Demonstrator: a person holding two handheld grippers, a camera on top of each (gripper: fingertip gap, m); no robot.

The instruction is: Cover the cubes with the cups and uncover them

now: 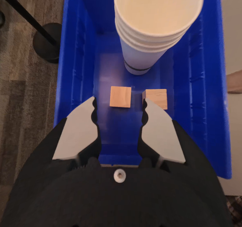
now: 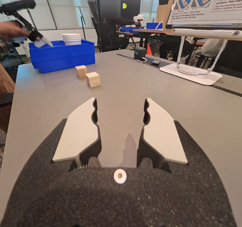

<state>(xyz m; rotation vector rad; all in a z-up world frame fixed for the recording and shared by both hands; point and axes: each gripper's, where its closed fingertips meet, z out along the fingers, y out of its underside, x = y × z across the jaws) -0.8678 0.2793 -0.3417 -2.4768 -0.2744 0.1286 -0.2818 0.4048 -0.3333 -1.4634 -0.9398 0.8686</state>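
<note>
Two light wooden cubes sit side by side, uncovered, on the near floor of the blue plastic bin. The nested stack of white paper cups stands just beyond them. Two more wooden cubes lie out on the grey table. Your left gripper hovers spread above the bin; your right gripper is spread and empty over the table. No cube is covered, so I judge all covering is left.

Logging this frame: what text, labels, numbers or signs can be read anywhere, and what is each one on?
I don't transcribe writing, so this lists only what bears it.
Instruction sheet on the stand, upper right: printed lines and small diagrams.
Black device on the table: a small lit screen, too small to read.
Monitor behind: a yellow icon only.
Cup stack, cubes, blue bin: no writing visible.
</note>
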